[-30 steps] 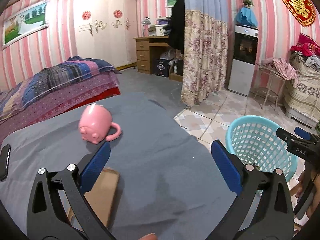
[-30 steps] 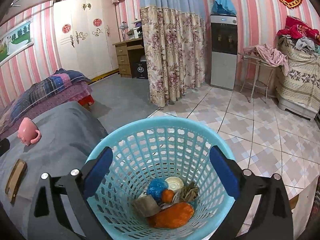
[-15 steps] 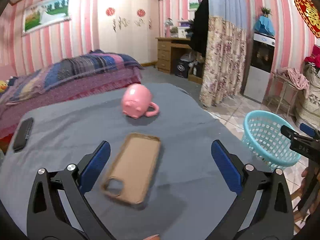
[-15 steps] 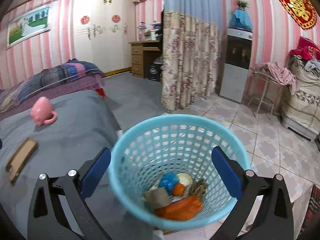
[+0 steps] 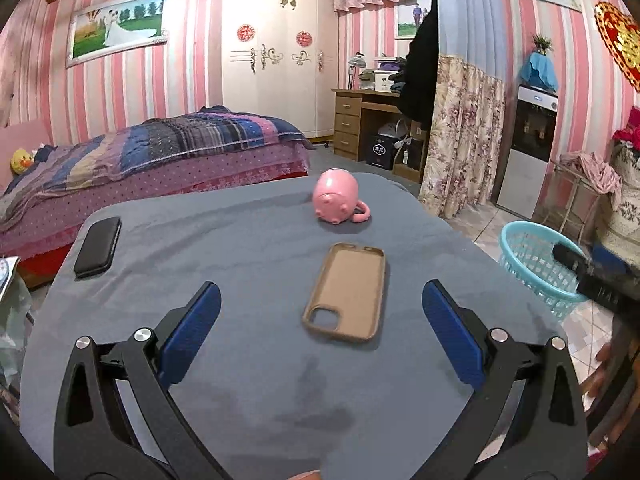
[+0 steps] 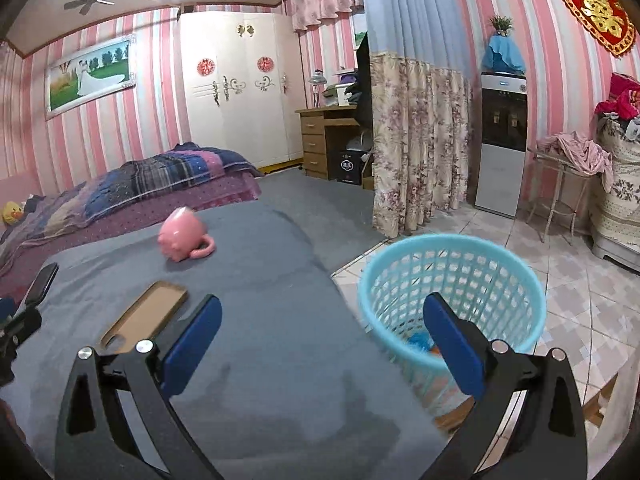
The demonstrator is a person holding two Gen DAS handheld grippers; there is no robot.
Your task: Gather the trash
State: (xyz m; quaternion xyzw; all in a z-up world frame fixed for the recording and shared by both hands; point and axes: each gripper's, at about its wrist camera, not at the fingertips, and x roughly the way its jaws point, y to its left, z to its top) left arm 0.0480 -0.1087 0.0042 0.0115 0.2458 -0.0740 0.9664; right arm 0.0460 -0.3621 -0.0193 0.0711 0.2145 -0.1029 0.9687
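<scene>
A light blue mesh basket (image 6: 452, 292) stands on the tiled floor right of the grey-covered table (image 6: 280, 360); blue and orange trash shows at its bottom. It also shows in the left wrist view (image 5: 532, 260). My left gripper (image 5: 320, 336) is open and empty above the table, just short of a brown phone case (image 5: 348, 288). My right gripper (image 6: 320, 336) is open and empty over the table's right edge, beside the basket. It shows in the left wrist view (image 5: 592, 276) near the basket.
A pink pig mug (image 5: 338, 202) lies on its side at the table's far part. A black phone (image 5: 98, 246) lies at the far left. A bed (image 5: 160, 152), a desk (image 5: 360, 120), a curtain (image 6: 416, 136) and a water dispenser (image 6: 502, 140) stand behind.
Both grippers drew back and up. The right one left its place over the basket and now sits over the table's edge. The phone case came fully into the left view.
</scene>
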